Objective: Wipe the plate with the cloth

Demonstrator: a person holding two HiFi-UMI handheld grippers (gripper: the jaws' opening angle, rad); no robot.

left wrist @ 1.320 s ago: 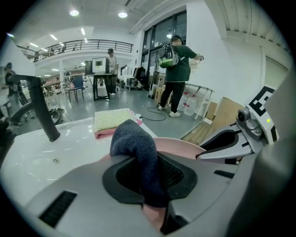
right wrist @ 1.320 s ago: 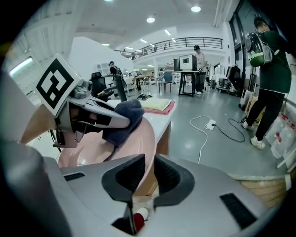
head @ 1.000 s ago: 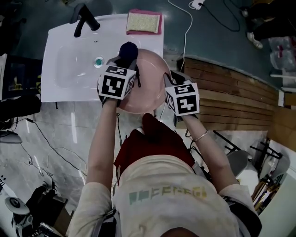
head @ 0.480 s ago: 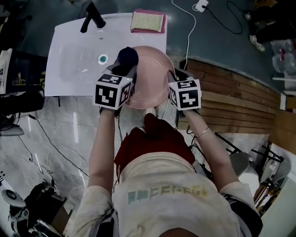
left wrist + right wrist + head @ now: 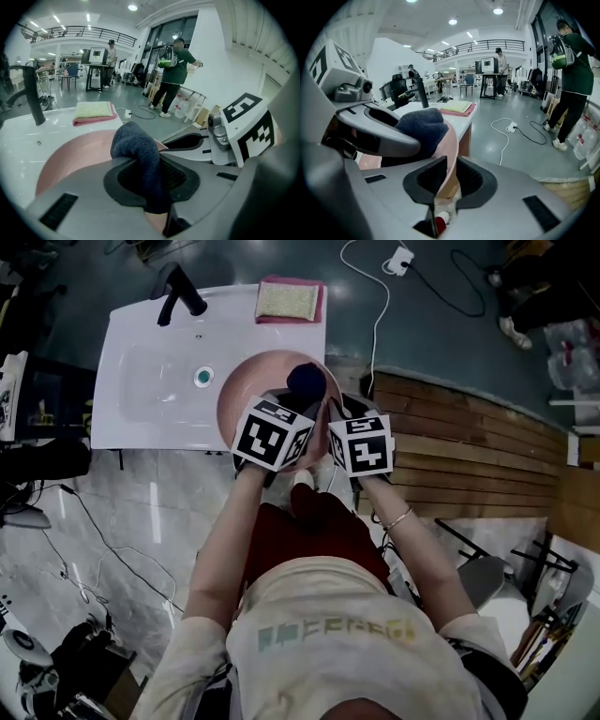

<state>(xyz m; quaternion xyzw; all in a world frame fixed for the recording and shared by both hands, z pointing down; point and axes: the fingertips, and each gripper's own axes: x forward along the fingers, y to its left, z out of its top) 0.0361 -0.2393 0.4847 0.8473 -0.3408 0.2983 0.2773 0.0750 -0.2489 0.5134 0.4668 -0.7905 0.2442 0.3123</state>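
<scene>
My left fingers (image 5: 115,183) are shut tight on the dark cloth (image 5: 139,152). The cloth sits against the inside of the pink plate (image 5: 246,395). My right fingers (image 5: 417,183) are pinched shut on the plate's rim. The plate is tipped up over the right side of the white sink (image 5: 150,381).

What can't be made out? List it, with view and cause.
Head view: the plate's near right part, under the left gripper and right gripper.
Left gripper view: where the cloth meets the plate, behind the cloth itself.
Right gripper view: the plate's face, seen edge-on and screened by the left gripper.
</scene>
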